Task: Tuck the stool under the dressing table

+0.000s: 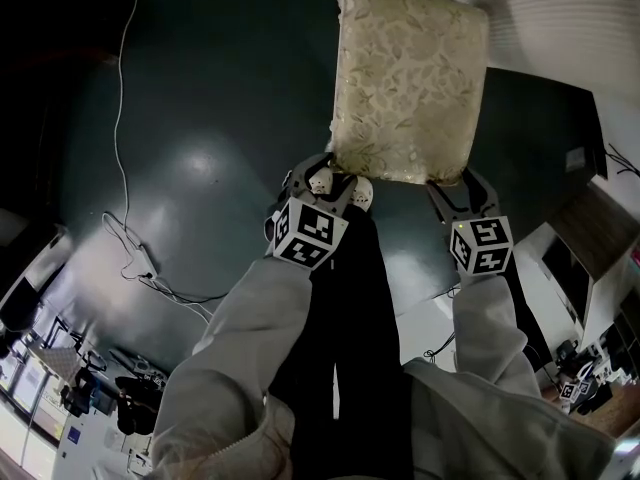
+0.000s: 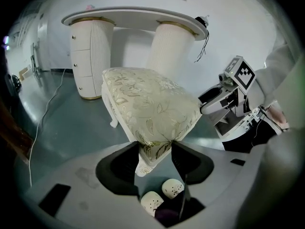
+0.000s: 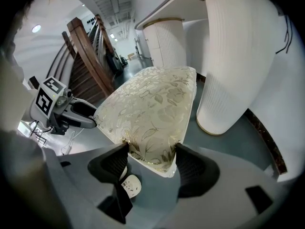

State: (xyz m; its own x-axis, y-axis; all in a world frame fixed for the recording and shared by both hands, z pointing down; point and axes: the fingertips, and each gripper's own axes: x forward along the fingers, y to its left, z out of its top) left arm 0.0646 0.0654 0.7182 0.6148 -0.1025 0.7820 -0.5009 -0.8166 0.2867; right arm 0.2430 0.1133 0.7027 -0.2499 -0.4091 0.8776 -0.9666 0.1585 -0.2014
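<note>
Head view: the stool (image 1: 410,78) is seen standing on the dark floor (image 1: 200,128), its near edge taken at both corners, with the left claw (image 1: 322,173) on one and the right claw (image 1: 452,186) on the other. Only a corner of the dressing table (image 1: 560,18) is shown top right, so the stool is judged not yet tucked. Left gripper view: the left claw (image 2: 155,149) is closed on a padded seat corner, pads pressed into the fabric. The stool (image 2: 147,104) is set in front of the dressing table (image 2: 138,15), roughly facing the gap between the drawer pedestal (image 2: 90,56) and the second pedestal (image 2: 171,46), not inside it. Right gripper view: the right claw (image 3: 151,156) is likewise clamped on the other seat corner, and the second pedestal (image 3: 233,56) is seen just beside the far end of the stool (image 3: 152,104). Risks: only soft cushion is gripped, so a slip or pulled fabric is likely under an uneven push. If one side is driven harder, the stool can be skewed and its far corner knocked into that pedestal. If it is pushed from seat height, legs may be snagged and the stool tipped. The cable (image 1: 120,118) is well apart.
</note>
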